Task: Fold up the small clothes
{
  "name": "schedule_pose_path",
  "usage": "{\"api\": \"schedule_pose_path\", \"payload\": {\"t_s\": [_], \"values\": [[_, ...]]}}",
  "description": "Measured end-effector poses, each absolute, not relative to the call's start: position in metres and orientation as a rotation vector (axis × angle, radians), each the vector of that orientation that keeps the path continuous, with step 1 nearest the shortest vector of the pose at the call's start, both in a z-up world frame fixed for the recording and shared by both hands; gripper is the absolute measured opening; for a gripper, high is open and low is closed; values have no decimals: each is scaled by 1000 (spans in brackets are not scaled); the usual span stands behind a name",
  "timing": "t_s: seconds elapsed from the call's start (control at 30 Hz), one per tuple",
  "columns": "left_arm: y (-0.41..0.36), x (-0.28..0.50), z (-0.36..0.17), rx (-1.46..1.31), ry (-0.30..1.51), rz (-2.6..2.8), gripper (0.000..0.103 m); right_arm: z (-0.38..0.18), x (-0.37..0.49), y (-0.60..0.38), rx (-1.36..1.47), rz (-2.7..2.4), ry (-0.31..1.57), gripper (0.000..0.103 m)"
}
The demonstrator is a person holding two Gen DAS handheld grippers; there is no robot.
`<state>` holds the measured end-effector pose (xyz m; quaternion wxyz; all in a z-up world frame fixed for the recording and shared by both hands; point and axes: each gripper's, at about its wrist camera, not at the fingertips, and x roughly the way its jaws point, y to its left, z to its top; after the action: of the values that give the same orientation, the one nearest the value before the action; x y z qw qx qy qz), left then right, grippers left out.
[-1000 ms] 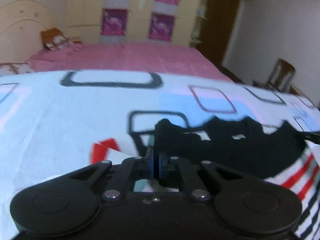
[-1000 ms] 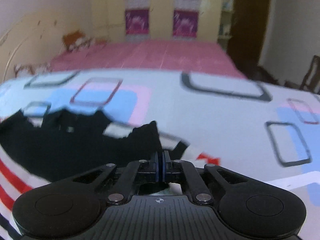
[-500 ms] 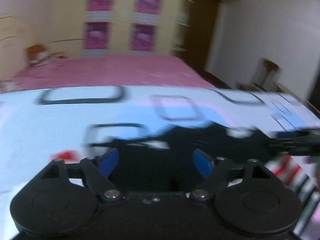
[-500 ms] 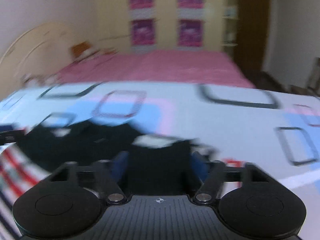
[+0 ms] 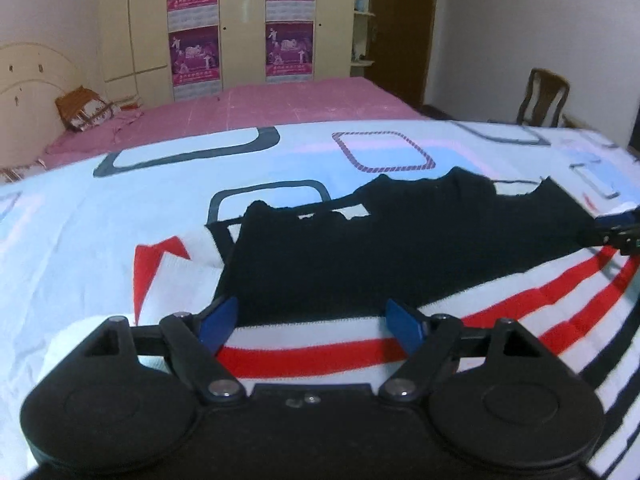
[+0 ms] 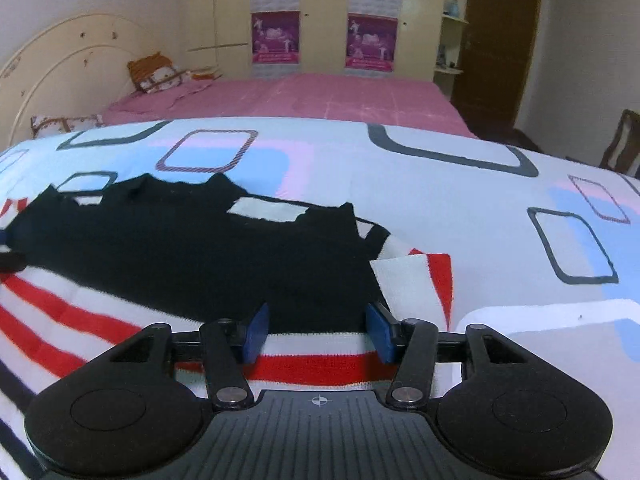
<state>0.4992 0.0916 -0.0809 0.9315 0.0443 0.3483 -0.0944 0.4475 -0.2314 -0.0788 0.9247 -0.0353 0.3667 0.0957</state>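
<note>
I am holding my left gripper [image 5: 310, 322] with its jaws spread wide, and nothing is lying between the blue pads [image 5: 219, 318]. My right gripper [image 6: 318, 330] is also standing wide and is gripping nothing. Both are hovering just above the near hem of the sweater [image 5: 400, 264], which is lying on the patterned bed cover [image 5: 100, 220], close to the near edge of the bed.

The sweater is black in its upper part and white with red and dark stripes in its lower part. The black part is lying folded over the striped part, and its far edge looks uneven, with small peaks and gaps where the cover is showing through. A white and red sleeve [image 6: 416, 280] is sticking out at the right side, and another one [image 5: 160, 264] at the left side.

I judge that one fold is already lying in place and that the next step is starting now. To do it well, I am thinking to lower each gripper onto one sleeve or one corner of the hem, and to close only when the cloth is sitting deep between the pads. I should take the sweater layers but not the cover under them. Both sides should rise together, so that the fold line is staying straight. The knit looks soft and thick, so I expect it is slipping easily if I pull quickly.
</note>
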Motion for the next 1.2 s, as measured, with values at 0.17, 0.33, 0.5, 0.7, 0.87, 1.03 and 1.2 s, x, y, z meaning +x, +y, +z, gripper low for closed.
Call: {"api": "schedule_pose_path", "payload": {"t_s": [0.17, 0.33, 0.5, 0.7, 0.87, 1.03, 1.2], "values": [[55, 473, -57, 52, 635, -277, 84, -52, 424, -199, -95, 269, 671, 53], [9, 463, -78, 94, 727, -360, 82, -68, 412, -154, -147, 410, 739, 52], [17, 451, -83, 102, 730, -346, 84, -73, 411, -158, -148, 397, 783, 53], [76, 421, -81, 123, 746, -208, 86, -61, 372, -234, -99, 267, 830, 53], [81, 405, -80, 126, 742, -136, 81, -58, 349, -250, -69, 218, 831, 52], [41, 379, -62, 83, 660, -237, 84, -35, 331, -207, -19, 339, 765, 52], [15, 371, -84, 104, 746, -272, 83, -57, 314, -159, -96, 435, 866, 33]]}}
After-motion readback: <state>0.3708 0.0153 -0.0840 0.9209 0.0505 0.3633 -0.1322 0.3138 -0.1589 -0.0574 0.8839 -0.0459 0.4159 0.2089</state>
